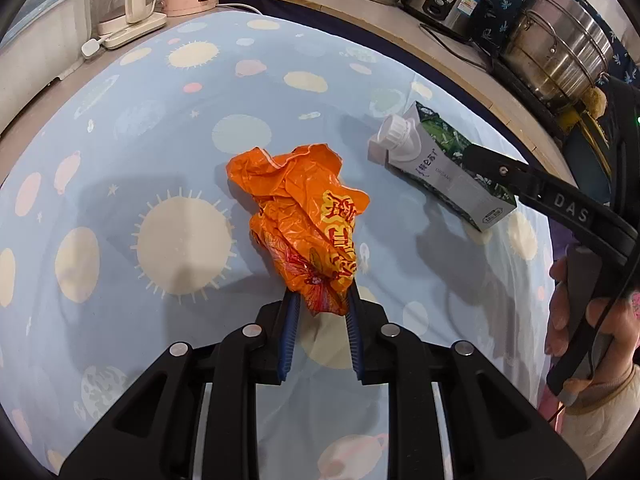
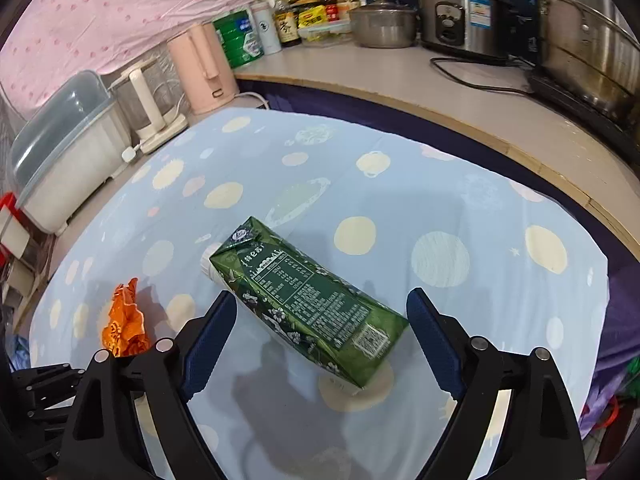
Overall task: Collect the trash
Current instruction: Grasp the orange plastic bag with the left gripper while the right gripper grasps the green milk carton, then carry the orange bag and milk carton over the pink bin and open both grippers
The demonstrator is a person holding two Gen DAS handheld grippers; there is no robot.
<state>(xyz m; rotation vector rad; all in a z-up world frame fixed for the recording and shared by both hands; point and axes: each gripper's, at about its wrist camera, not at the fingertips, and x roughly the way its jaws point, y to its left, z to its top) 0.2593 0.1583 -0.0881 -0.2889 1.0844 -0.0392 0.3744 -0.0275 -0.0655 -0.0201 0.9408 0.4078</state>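
Two pieces of trash are all I can find on the planet-print tablecloth [image 1: 120,152], and by my reading only one of them is secured so far. My left gripper [image 1: 322,300] has its blue pads clamped on the near end of the crumpled orange plastic bag [image 1: 298,208] — the rest of the bag fans out ahead of the fingers, and I can't say for sure from this fisheye whether it has lifted off the cloth or is lying on it. My right gripper [image 2: 320,332] is the other half of the job: its jaws stand wide apart with the green milk carton [image 2: 308,300] lying on its side between them, white cap pointing away from me, and neither pad is touching the cardboard. The carton sits askew to the jaws, so the far pad has more air beside it than the near one; I'd judge the closing will want a small squaring-up first or the box may swivel. From the left wrist view, one black finger of the right tool crosses the carton's grey face, with the person's hand [image 1: 580,312] on the handle at the frame's edge. No bin or bag to drop things into shows in either view — the counter [image 2: 440,92] behind holds only a rice cooker [image 2: 464,16], pots and bottles — so the carton's pickup and the whole disposal step are, I'd say, yet to be done.
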